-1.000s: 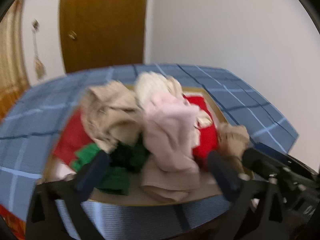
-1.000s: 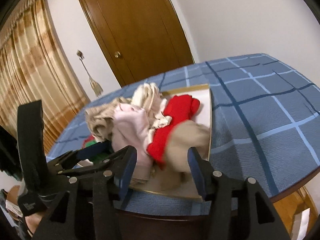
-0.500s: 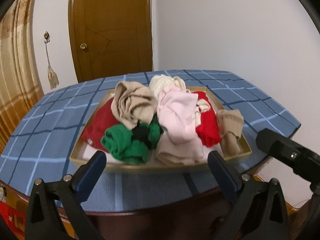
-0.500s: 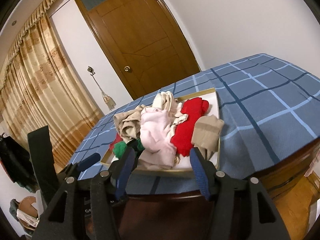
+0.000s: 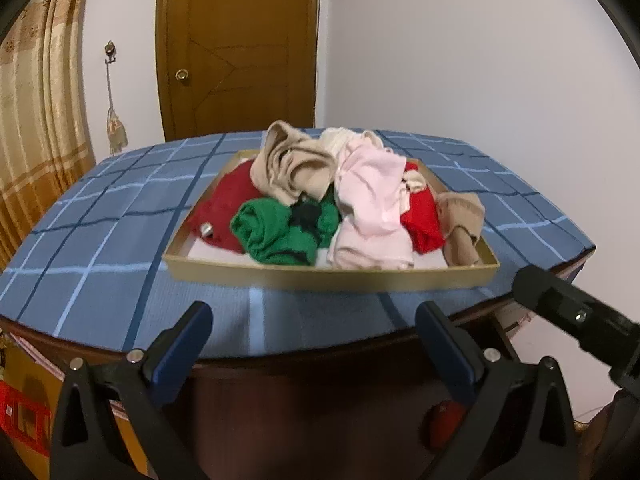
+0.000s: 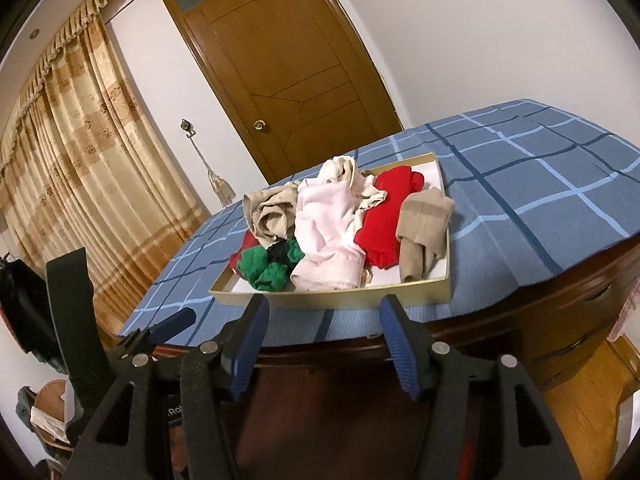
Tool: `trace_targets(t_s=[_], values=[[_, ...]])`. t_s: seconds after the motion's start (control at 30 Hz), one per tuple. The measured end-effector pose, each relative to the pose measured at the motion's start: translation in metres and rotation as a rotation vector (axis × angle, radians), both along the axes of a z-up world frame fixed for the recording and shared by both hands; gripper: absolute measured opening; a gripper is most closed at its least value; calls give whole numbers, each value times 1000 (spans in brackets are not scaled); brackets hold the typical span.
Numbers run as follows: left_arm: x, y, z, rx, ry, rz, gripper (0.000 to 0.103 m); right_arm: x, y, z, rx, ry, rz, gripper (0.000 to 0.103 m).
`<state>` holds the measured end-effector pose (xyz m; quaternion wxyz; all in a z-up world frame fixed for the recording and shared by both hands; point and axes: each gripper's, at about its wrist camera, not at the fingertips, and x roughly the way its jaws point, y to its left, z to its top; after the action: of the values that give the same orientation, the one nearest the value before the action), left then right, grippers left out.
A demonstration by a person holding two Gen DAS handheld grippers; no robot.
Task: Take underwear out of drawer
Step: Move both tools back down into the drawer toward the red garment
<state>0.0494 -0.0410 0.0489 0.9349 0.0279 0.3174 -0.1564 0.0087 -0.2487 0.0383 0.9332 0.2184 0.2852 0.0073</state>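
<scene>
Blue checked cloth (image 5: pixel 120 232) covers a dark wooden table in a room with a brown door (image 5: pixel 236 48) and a patterned curtain (image 6: pixel 80 160). On the cloth a shallow gold-rimmed drawer (image 5: pixel 332 278) is set, and all the underwear is seen heaped inside it: a pink piece (image 5: pixel 372 208) lies on top near the middle, a beige piece (image 5: pixel 296 168) behind it, a green piece (image 5: pixel 276 232) at the front left, red cloth (image 5: pixel 224 204) beneath, and a tan piece (image 5: pixel 460 216) draped at the right end. Nothing is seen lying on the cloth outside the drawer, so the task is judged to be barely begun, with every piece left to be lifted out.

2 grippers are held off the near edge of the table, short of the drawer. The left gripper (image 5: pixel 314 336) is spread wide, with nothing between its blue pads (image 5: pixel 188 344). The right gripper (image 6: pixel 324 332) is parted to a middling width, and it too is empty and touching nothing. A reach forward over the drawer's front wall is judged to be needed before any piece can be gripped.
</scene>
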Motion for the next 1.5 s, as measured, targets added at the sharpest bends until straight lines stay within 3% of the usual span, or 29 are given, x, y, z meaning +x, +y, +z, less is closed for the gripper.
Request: trace_targets(t_s=[0.83,1.07,1.5], values=[[-54,21,-47,76,95,18,103,-58,19,-35,-1,52,19,60],[-64,29,-69,77,166,19,103,-72,23,-51,9,87,25,60],[-75,41,-96,77,226,38,103,-82,30,-80,34,162,45,60]])
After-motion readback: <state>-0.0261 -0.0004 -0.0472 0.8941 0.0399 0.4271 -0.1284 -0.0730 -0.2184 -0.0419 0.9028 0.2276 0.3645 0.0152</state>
